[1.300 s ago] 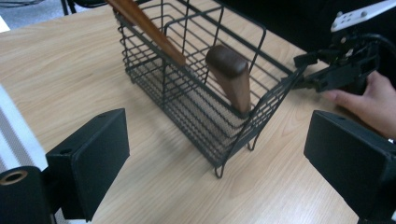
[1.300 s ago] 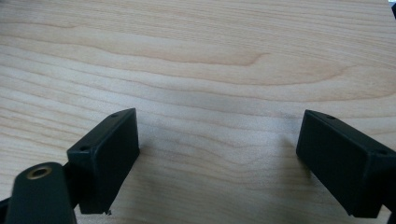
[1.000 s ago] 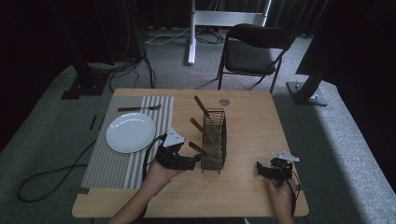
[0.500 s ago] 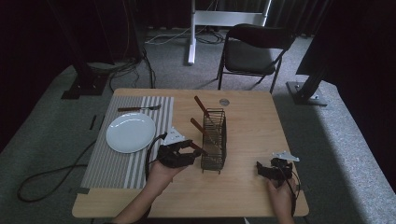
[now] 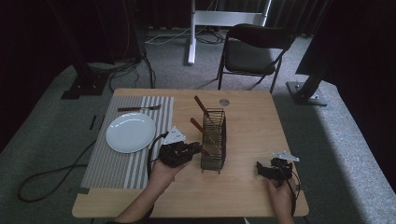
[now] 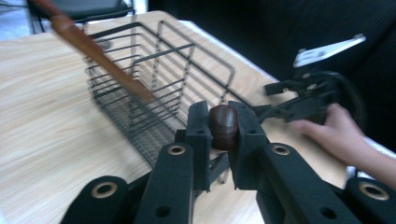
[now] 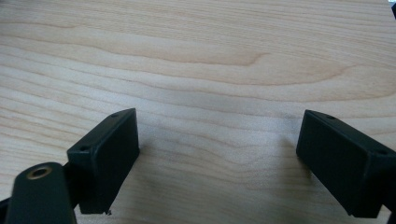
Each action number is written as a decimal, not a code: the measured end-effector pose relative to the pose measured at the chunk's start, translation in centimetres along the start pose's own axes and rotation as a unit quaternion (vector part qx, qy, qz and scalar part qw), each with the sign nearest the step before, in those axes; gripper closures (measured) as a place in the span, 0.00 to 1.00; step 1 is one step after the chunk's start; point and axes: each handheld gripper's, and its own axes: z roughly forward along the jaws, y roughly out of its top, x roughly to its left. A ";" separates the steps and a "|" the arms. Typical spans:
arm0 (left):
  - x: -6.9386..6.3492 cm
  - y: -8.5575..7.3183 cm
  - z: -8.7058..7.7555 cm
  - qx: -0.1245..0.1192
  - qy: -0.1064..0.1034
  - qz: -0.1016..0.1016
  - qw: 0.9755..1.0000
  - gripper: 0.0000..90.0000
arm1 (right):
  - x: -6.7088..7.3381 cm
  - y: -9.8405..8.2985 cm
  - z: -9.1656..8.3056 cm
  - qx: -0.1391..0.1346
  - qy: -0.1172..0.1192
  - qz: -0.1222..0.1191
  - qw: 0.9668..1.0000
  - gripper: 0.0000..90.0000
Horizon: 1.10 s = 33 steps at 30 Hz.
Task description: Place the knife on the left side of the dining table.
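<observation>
Brown wooden handle end [image 6: 223, 126] clenched in left claw [image 6: 223, 135] beside wire basket [image 5: 214, 140]; right claw [image 7: 217, 154] spread wide, resting on bench [image 5: 247, 186].

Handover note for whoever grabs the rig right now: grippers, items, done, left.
Left gripper: shut on the brown wooden handle of a utensil, right beside the wire basket, near its front end.
Right gripper: open, holding nothing, resting low over bare table at the front right.
Basket stands mid-table; two more wooden-handled utensils lean out of it.
Plate and fork sit on the striped placemat, left.
Done: fork laid out by the plate, one utensil gripped.
Left: probably lift the gripped utensil out and set it by the plate, then the other two.
</observation>
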 end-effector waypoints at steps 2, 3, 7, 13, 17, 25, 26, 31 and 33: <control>-0.3 0.3 0.3 0.000 0.002 0.009 1.000 0.90 | 0.0 0.0 0.0 0.000 0.000 0.000 1.000 0.14; -0.3 0.5 0.4 0.002 0.001 0.013 1.000 0.90 | 0.0 0.0 0.0 0.000 0.000 0.001 1.000 0.14; -0.4 0.9 0.5 0.002 0.008 0.019 1.000 0.90 | 0.0 0.0 0.0 0.001 0.000 0.000 1.000 0.14; -0.3 1.9 -0.1 -0.009 0.010 0.017 1.000 0.90 | 0.0 0.0 0.0 0.000 0.000 0.000 1.000 0.14; -0.7 2.6 -1.0 -0.013 0.010 0.031 0.999 0.90 | 0.0 0.0 0.0 0.000 0.000 0.001 1.000 0.14; -0.9 3.7 -3.3 -0.033 -0.001 0.030 0.999 0.90 | 0.0 0.0 0.0 0.000 0.000 0.000 1.000 0.14; -1.0 3.9 -3.7 -0.036 -0.004 0.028 0.999 0.90 | 0.0 0.0 0.0 0.000 0.000 0.000 1.000 0.14; -1.5 4.7 -5.5 -0.048 0.004 0.042 0.998 0.90 | 0.0 0.0 0.0 0.000 0.000 0.000 1.000 0.14; -1.7 5.0 -6.4 -0.055 0.006 0.048 0.997 0.90 | 0.0 0.0 0.0 0.001 0.000 0.000 1.000 0.14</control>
